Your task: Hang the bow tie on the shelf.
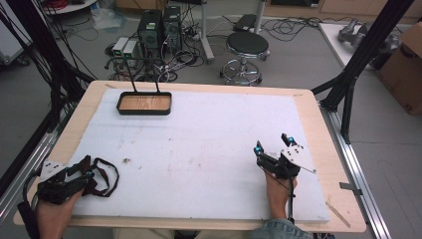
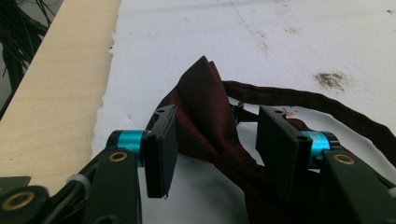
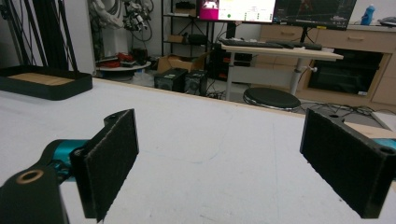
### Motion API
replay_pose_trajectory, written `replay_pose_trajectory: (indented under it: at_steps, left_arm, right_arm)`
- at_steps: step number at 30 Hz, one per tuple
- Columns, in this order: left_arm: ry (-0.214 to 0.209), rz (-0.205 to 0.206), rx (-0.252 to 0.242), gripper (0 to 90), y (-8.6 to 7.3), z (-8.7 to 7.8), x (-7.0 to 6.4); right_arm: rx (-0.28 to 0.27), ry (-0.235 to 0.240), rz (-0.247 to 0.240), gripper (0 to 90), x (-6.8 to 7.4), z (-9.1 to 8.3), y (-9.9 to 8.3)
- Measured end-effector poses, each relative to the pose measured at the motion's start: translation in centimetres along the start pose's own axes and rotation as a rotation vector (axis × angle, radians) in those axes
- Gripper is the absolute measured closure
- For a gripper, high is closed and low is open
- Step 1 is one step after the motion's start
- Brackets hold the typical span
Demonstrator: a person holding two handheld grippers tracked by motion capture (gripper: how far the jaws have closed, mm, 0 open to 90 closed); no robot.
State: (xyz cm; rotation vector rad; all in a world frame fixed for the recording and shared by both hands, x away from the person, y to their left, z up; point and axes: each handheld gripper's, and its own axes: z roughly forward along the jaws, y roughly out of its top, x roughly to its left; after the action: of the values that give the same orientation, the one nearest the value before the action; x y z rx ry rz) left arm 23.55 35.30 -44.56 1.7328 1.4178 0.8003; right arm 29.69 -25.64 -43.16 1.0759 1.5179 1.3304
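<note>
A dark red bow tie (image 2: 205,112) with a thin strap (image 1: 108,175) lies at the near left of the white foam sheet (image 1: 199,144). My left gripper (image 1: 83,170) stands open with one jaw on each side of the tie's cloth; the jaws (image 2: 217,140) are apart and not pressing it. At the near right, my right gripper (image 1: 272,143) sits open above the foam, and nothing lies between its wide-spread jaws (image 3: 224,158). A black tray (image 1: 144,110) with a wooden bottom rests at the far left, also seen at the left of the right gripper view (image 3: 46,88).
The foam sheet covers most of a light wooden table (image 1: 74,124). Behind the table are a round stool (image 1: 247,45), computer boxes (image 1: 159,27) and loose cables on the floor. Black frame posts (image 1: 358,59) stand at the right.
</note>
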Motion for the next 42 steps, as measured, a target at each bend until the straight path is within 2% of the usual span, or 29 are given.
replay_pose_trajectory:
  at_steps: [17,24,33,39,42]
  left_arm:
    - [0.012,0.0,0.029,65.2,0.0,0.2,-0.1]
    - [0.015,-0.004,0.027,72.0,-0.1,0.2,-0.1]
    - [-0.03,0.005,-0.064,74.1,0.3,-0.1,-0.4]
    - [-0.075,0.035,-0.156,74.2,1.7,-0.5,-1.1]
    - [-0.088,0.028,-0.195,74.2,2.9,-0.4,-1.0]
  right_arm:
    - [0.0,0.001,-0.001,10.7,0.0,0.0,0.0]
    - [0.0,0.001,-0.002,10.7,0.0,0.0,0.0]
    - [-0.003,-0.003,-0.01,10.6,-0.1,0.1,0.0]
    - [0.006,-0.004,-0.017,10.7,0.1,0.0,0.0]
    - [0.004,-0.003,-0.021,10.7,0.1,0.0,0.0]
